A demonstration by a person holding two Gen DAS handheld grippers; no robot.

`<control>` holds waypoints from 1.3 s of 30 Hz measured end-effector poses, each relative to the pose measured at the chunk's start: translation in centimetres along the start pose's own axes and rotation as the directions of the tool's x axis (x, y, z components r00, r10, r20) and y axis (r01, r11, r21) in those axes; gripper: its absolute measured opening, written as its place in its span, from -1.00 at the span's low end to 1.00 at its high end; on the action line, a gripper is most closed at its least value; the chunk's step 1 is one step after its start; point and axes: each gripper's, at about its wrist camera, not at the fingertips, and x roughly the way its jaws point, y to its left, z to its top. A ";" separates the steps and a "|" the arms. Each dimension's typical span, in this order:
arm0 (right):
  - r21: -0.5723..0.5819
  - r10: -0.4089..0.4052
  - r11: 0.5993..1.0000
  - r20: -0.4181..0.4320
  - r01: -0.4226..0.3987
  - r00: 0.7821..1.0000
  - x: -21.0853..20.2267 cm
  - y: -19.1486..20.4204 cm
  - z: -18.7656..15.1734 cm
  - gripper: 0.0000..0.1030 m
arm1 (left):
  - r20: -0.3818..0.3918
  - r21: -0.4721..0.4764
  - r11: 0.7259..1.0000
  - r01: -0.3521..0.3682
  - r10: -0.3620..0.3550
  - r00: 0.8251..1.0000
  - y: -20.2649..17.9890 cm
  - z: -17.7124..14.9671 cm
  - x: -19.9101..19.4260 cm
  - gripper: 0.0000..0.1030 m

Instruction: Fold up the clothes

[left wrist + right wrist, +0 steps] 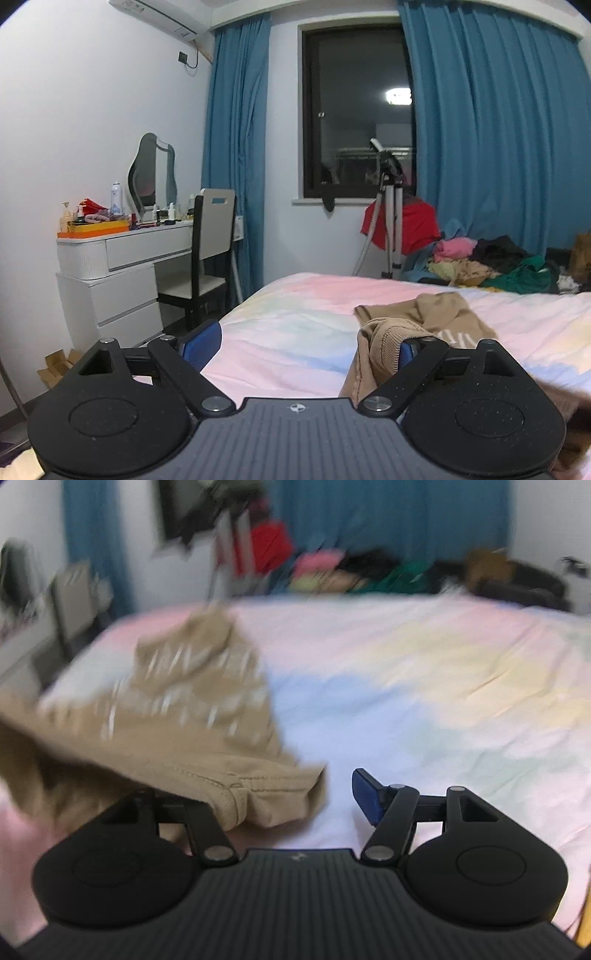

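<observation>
A tan garment (436,314) with pale lettering lies crumpled on the pastel bedsheet (288,310). In the left wrist view my left gripper (304,349) stands open wide; the garment's ribbed edge drapes over its right finger, and the left blue pad (201,345) is bare. The right wrist view is blurred by motion. There the tan garment (192,701) hangs over the left finger of my right gripper (295,801), which is open too. Its right blue pad (365,797) is free above the bedsheet (424,683).
A heap of mixed clothes (491,262) lies along the bed's far side, below blue curtains (498,129). A tripod (391,221) draped with red cloth stands by the window. A white dressing table (122,243) and a chair (210,236) are left of the bed.
</observation>
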 end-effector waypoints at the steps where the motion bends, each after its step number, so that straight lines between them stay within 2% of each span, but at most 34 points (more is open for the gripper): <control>1: 0.050 -0.018 0.999 0.055 0.016 0.998 -0.8 -0.5 0.6 0.26 | 0.005 -0.005 1.000 0.010 -0.010 1.000 -0.1 0.0 -0.3 0.81; 3: 0.148 -0.051 0.989 0.156 0.028 0.986 -2.5 -1.2 1.8 0.26 | 0.021 -0.024 0.999 0.029 -0.028 0.999 -0.4 -0.3 -1.2 0.83; 5: 0.217 -0.045 0.976 0.239 -0.008 0.970 -4.7 -1.3 2.4 0.27 | 0.054 -0.009 1.000 0.018 -0.018 0.998 -0.8 -0.5 -2.3 0.83; 6: 0.231 -0.035 0.973 0.267 -0.029 0.963 -5.6 -1.4 2.5 0.26 | 0.075 0.007 1.000 0.004 -0.005 0.997 -1.1 -0.5 -3.0 0.83; 9: 0.269 -0.014 0.960 0.340 -0.083 0.940 -8.3 -1.5 2.9 0.28 | 0.120 -0.028 1.000 0.006 -0.003 0.993 -0.3 1.3 -4.8 0.83; 12: 0.279 0.015 0.950 0.397 -0.137 0.918 -11.2 -1.4 5.1 0.30 | 0.177 -0.051 0.999 0.018 -0.008 0.984 0.4 3.7 -7.0 0.86; 16: 0.254 0.052 0.946 0.495 -0.202 0.868 -16.5 -0.7 9.9 0.29 | 0.268 -0.106 0.993 0.056 -0.026 0.963 2.0 10.0 -10.3 0.95; 22: 0.148 0.113 0.956 0.616 -0.255 0.779 -26.3 0.5 18.3 0.29 | 0.357 -0.125 0.989 0.077 -0.028 0.934 3.9 23.4 -14.3 1.00; 24: 0.123 0.162 0.945 0.628 -0.303 0.761 -29.4 0.4 20.9 0.30 | 0.379 -0.140 0.985 0.097 -0.037 0.925 5.0 28.1 -15.8 1.00; 26: 0.099 0.209 0.932 0.639 -0.349 0.740 -32.5 0.4 23.5 0.30 | 0.373 -0.161 0.974 0.158 -0.088 0.924 6.1 32.2 -17.2 1.00; 28: 0.097 0.220 0.925 0.650 -0.367 0.727 -35.1 0.1 25.4 0.30 | 0.378 -0.173 0.963 0.207 -0.129 0.917 7.1 35.1 -18.1 1.00; 30: 0.081 0.246 0.914 0.668 -0.397 0.703 -37.0 -0.2 27.1 0.30 | 0.383 -0.186 0.949 0.256 -0.170 0.908 8.0 37.9 -19.1 1.00; 32: 0.060 0.240 0.924 0.677 -0.377 0.695 -38.8 0.2 28.1 0.30 | 0.389 -0.196 0.934 0.299 -0.206 0.898 8.9 40.6 -19.9 1.00; 39: 0.009 0.244 0.937 0.695 -0.348 0.676 -39.8 1.0 31.1 0.30 | 0.388 -0.133 0.961 0.244 -0.176 0.905 7.3 44.5 -17.9 1.00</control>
